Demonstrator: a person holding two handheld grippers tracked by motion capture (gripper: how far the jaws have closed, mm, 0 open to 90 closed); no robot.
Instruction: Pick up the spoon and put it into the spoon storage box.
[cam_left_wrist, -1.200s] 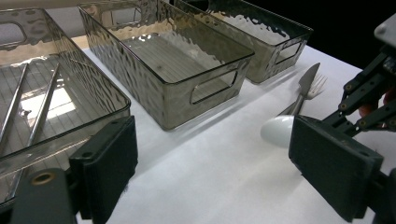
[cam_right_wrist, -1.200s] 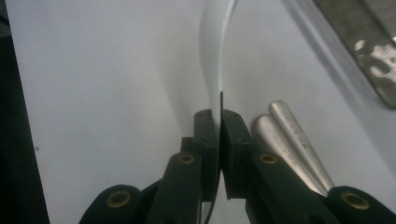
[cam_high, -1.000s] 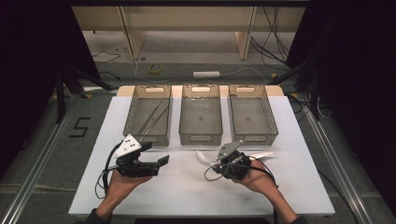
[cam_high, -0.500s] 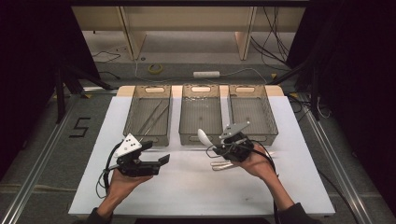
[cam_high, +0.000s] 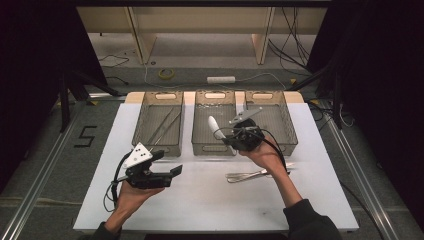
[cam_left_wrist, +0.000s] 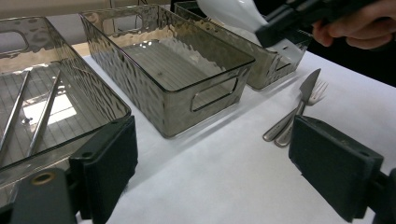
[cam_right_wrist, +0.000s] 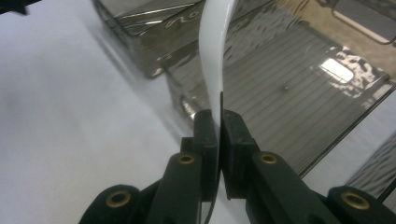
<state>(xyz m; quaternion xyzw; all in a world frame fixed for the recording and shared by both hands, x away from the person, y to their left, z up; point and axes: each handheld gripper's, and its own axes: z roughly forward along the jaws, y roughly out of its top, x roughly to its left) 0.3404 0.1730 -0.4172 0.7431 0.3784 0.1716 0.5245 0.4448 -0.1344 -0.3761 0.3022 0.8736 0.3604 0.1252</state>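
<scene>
white spoon (cam_right_wrist: 214, 51) pinched over middle bin (cam_high: 214, 125)

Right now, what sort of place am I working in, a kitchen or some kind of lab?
Likely a lab recording bench, not a kitchen: a white-covered table between dark curtains, loose cables and a power strip on the floor, three smoky sorting bins.

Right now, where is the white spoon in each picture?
High view: the white spoon sits mid-picture, above the middle bin, held by the right gripper.
Left gripper view: its bowl pokes in at the top edge, right of centre.
Right gripper view: its handle rises from the jaws to the top edge.
Shared landmark: the middle bin.
</scene>
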